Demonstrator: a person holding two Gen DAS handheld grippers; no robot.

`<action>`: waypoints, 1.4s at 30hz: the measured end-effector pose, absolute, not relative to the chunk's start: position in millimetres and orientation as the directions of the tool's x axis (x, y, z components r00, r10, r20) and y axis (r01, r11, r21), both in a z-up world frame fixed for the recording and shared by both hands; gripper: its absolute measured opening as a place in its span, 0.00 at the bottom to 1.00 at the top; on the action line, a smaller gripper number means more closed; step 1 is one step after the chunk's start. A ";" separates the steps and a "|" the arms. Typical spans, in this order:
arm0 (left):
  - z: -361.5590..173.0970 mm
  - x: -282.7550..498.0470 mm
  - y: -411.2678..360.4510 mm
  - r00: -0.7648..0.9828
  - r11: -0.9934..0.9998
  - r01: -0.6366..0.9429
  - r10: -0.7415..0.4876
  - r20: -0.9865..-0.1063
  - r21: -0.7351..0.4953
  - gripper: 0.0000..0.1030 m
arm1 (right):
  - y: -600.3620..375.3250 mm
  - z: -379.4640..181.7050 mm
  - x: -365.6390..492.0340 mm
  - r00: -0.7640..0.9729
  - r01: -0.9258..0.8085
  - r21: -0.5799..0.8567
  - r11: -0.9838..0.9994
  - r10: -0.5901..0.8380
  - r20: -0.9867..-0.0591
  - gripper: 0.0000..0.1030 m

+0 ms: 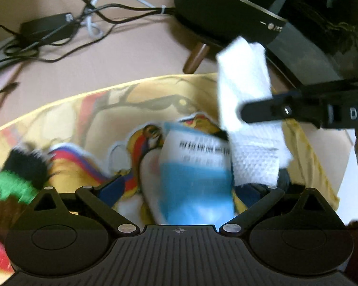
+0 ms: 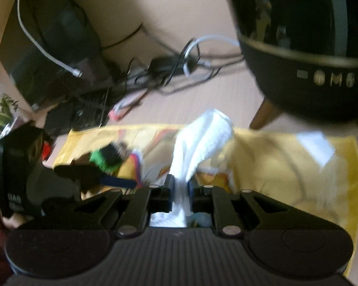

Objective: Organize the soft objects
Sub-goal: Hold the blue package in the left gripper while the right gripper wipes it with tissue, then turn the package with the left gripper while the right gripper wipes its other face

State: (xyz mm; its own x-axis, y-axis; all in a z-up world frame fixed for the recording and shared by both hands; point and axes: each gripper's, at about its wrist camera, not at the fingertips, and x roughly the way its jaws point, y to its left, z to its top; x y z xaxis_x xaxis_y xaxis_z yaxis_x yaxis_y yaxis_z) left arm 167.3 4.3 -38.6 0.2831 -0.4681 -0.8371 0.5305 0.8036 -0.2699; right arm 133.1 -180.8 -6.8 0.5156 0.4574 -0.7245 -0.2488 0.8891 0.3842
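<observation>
Right tool (image 2: pixel 179 190) clenching a white cloth (image 2: pixel 200 140), pinched at one end, the rest rising ahead of the fingers and flopping over. Left tool (image 1: pixel 186 190) gaping wide, gripping nothing, a blue-and-white packet (image 1: pixel 195 174) lying between its spread fingers on the yellow towel (image 1: pixel 95 109). Cloth hanging just ahead and to the right of the left tool, above the packet. Green-and-black fuzzy item (image 1: pixel 21 174) sitting off to its left, too blurred to identify.

Likely handling as light, limp, non-slippery fabric, sagging wherever unsupported; worth gripping near a folded edge or bunched middle rather than a loose corner. Packet probably crinkly and slicker, needing a firmer pinch across its width.
</observation>
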 end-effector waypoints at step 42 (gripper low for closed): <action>-54.6 71.1 -31.0 0.878 0.493 0.472 -0.187 -0.441 0.731 0.65 | -161.9 -22.4 136.7 0.357 -0.276 0.555 0.785 0.620 -0.699 0.15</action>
